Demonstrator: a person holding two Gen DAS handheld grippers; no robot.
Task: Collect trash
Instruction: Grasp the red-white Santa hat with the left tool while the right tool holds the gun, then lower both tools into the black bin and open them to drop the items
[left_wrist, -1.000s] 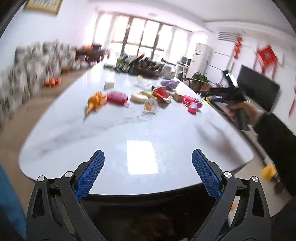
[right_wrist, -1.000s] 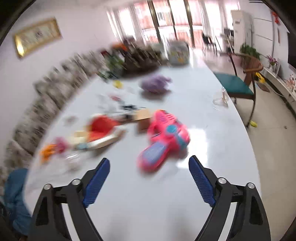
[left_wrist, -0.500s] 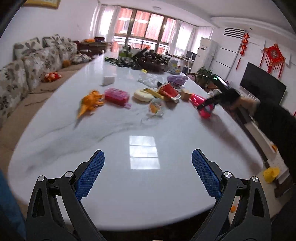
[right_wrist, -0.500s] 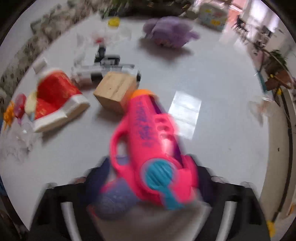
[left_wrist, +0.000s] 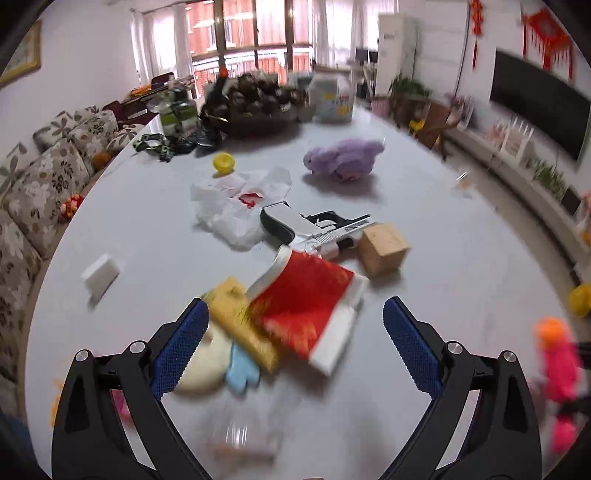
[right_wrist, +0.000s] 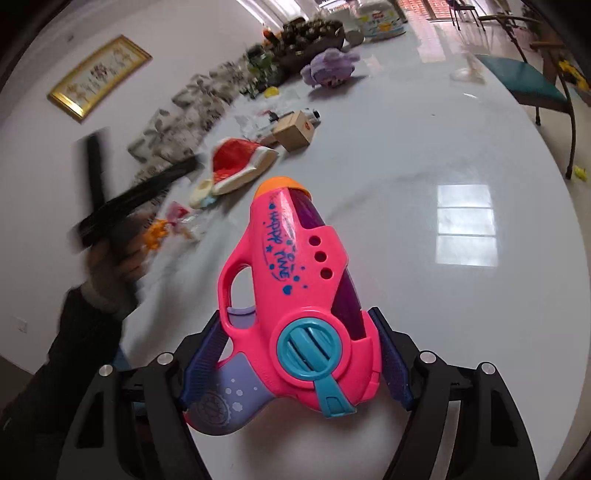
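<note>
Straddling a pink toy gun (right_wrist: 295, 295) (pad contact unclear), right gripper (right_wrist: 295, 354) fingers stand apart; left gripper (left_wrist: 291, 339) fingers gape, empty

The right gripper (right_wrist: 295, 363) clamps a pink toy gun (right_wrist: 295, 295) above the white table (right_wrist: 424, 155).

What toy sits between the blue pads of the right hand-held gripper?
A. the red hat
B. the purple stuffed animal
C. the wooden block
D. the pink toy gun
D. In the right wrist view the pink toy gun fills the gap of the right hand-held gripper, while the other three lie farther off on the white table.
</note>
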